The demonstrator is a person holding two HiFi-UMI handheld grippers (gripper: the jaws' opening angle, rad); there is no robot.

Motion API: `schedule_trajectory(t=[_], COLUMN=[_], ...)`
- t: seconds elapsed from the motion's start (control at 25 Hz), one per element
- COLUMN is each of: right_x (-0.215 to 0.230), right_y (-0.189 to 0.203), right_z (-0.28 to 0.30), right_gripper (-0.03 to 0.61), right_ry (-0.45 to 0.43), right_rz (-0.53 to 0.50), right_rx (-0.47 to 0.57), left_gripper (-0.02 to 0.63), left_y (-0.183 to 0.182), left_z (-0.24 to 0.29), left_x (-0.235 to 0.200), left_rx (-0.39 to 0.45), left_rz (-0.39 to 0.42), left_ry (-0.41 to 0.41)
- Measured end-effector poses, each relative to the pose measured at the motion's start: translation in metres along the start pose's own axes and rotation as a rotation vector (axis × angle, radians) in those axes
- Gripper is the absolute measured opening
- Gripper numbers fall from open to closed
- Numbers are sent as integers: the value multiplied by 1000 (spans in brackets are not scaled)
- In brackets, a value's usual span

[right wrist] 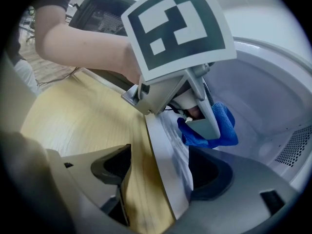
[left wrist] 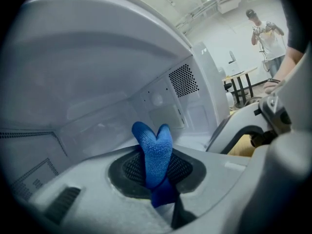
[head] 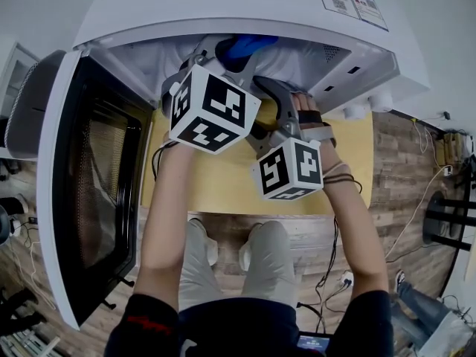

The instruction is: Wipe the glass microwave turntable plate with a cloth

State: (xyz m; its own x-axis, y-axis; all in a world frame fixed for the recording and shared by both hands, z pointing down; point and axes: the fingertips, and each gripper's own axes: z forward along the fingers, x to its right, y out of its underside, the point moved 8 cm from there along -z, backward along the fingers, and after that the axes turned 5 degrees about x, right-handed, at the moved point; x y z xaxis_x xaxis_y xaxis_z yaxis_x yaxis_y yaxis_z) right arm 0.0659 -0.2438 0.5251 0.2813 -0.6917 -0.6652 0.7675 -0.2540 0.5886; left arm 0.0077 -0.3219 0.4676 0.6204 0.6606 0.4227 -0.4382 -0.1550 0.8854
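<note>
The blue cloth point(left wrist: 153, 155) stands up from between the jaws of my left gripper point(left wrist: 158, 189), which is shut on it inside the white microwave point(head: 223, 6). In the right gripper view the glass turntable plate point(right wrist: 168, 165) shows edge-on, tilted, with my right gripper point(right wrist: 163, 179) shut on its rim. The left gripper point(right wrist: 204, 123) presses the blue cloth point(right wrist: 219, 130) against the plate's far face. From the head view only the blue cloth point(head: 249, 44) and both marker cubes show at the cavity mouth; the plate is hidden.
The microwave door point(head: 82, 184) hangs open to the left. A light wooden table point(head: 223, 177) lies under the arms. Cavity walls with a vent grille point(left wrist: 184, 80) close in around both grippers. A person point(left wrist: 268, 33) stands far back in the room.
</note>
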Motion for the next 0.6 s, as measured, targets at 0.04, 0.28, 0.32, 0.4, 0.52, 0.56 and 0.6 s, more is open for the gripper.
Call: schedule_trajectory(t=[0.04,0.28,0.32,0.4,0.52,0.56,0.6], right_x=[0,-1,-1,-1,-1,-1,-1], right_y=[0,0,0,0,0,0,0], right_z=[0,0,0,0,0,0,0], right_gripper=[328,328,328,328,328,327,327], right_ry=[1,4,4,3,2,1,1], right_rz=[1,3,3,2,-1,-2,-3], right_rx=[2,7,8,9,7,5,4], left_gripper=[61,61,61,61,61,61,62], left_y=[0,0,1,2,2,3,4], left_z=[0,1,1,0,-1,-2,-3], left_x=[0,2,2,0,-2,-3,-4], left_rx=[2,16,15,11,5,2,-1], left_rz=[-2,-17,-19,-18,-9,-5,-1], left_ry=[3,5,-1,-12,-21,-23,-26])
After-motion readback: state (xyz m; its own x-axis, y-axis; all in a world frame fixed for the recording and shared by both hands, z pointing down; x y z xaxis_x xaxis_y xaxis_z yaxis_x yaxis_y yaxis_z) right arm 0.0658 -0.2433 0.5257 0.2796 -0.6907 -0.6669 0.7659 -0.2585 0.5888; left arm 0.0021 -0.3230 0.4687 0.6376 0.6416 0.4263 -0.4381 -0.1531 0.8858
